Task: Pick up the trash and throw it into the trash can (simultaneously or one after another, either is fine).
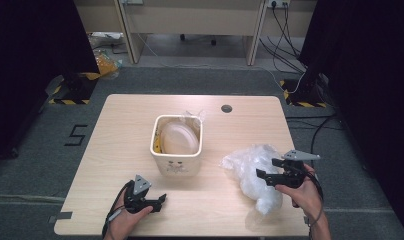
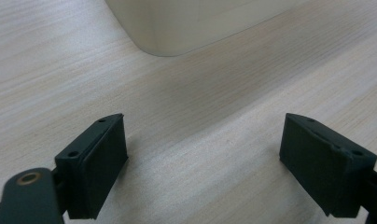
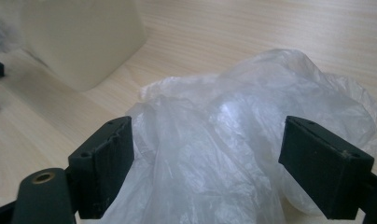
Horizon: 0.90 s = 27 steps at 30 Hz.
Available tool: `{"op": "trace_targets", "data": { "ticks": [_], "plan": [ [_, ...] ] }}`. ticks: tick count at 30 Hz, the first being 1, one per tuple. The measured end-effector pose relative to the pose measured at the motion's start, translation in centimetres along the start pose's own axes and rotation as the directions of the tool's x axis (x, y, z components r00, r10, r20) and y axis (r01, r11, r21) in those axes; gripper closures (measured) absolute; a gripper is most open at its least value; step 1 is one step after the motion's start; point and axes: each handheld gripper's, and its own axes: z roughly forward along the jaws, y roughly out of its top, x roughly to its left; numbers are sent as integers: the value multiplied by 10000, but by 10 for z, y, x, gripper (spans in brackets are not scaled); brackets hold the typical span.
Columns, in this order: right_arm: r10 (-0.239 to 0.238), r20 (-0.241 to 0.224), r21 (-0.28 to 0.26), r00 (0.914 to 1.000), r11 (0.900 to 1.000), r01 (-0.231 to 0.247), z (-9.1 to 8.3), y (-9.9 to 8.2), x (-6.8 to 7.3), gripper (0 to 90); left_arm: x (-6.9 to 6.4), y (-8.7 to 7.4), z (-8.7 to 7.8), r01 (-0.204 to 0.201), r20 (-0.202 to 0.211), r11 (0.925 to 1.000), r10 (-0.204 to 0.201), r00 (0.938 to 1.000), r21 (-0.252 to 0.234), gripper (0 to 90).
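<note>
Pale wood runs under everything: the bench [image 1: 115,150] is bare at my left, where my left tongs [image 1: 157,201] sit low near the front edge, jaws spread wide and nothing between them. In the left gripper view I see bare grain between the pads and the rounded base of the cream bin [image 2: 186,28] just ahead.

That small bin [image 1: 176,165] stands upright mid-bench, lined with clear plastic and holding something pale and domed that I cannot identify.

To its right, near but apart from the bin, lies the crumpled clear plastic bag [image 1: 255,172], spilling toward the front edge. My right tongs [image 1: 266,169] hover at it, jaws released and wide, with the bag [image 3: 233,140] bunched between and beneath them; I cannot tell whether the pads touch the film.

I judge the bag to be very light, limp and slick. It will collapse and slide rather than resist. I would pinch a thick gathered fold near the top of the heap, not a single layer, which could slip out or tear.
</note>
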Motion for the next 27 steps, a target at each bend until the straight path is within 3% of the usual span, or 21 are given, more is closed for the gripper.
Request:
{"op": "trace_targets", "data": {
  "ticks": [7,17,22,27],
  "plan": [
    [586,-7,655,9983,9961,-584,23,-10,-16,160,0,0,0,0,-2,10000,0,10000,-3,140],
    [1801,-276,1203,9833,9771,-1756,38,-24,-29,177,0,0,0,1,-3,10000,-1,10000,-3,141],
    [1787,-254,1346,9836,9756,-1737,45,-27,-28,318,0,0,0,-2,-5,10000,2,10000,-1,140],
    [1783,-216,1170,9837,9777,-1746,45,-30,-29,533,0,0,0,-1,-14,10000,1,10000,9,140]
  ]
}}
